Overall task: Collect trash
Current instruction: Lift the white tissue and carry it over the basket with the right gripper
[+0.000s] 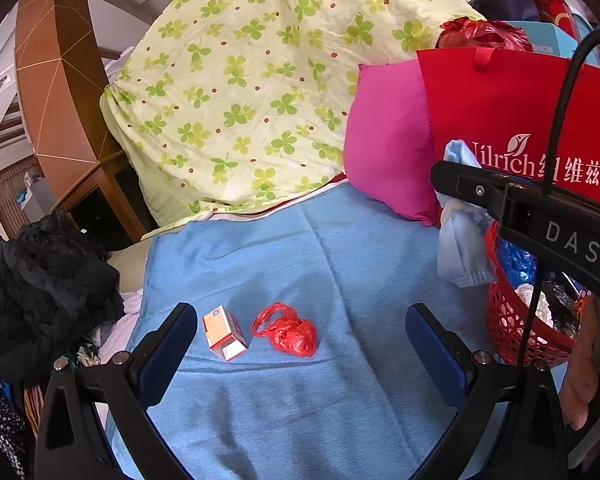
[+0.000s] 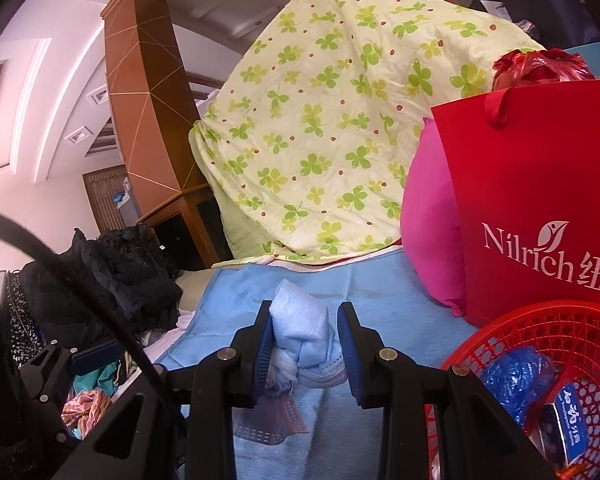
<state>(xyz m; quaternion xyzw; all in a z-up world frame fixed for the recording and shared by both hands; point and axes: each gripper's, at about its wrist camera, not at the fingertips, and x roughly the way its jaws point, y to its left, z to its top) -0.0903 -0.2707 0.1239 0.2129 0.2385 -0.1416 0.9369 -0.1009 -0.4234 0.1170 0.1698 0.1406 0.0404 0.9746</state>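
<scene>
Beside the mesh basket (image 2: 548,344), right tongs (image 2: 304,354) pinch seemingly crumpled masks (image 2: 300,332); left tongs (image 1: 300,344) wide.

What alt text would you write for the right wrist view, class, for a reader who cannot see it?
The right tongs are shut on a crumpled light blue face mask above a blue blanket. A red mesh basket holding trash sits at lower right, beside a red shopping bag, with a clover-print quilt behind.

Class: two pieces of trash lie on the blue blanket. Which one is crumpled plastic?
The red bag, knotted and scrunched; the small carton beside it is stiff, box-shaped card.
</scene>
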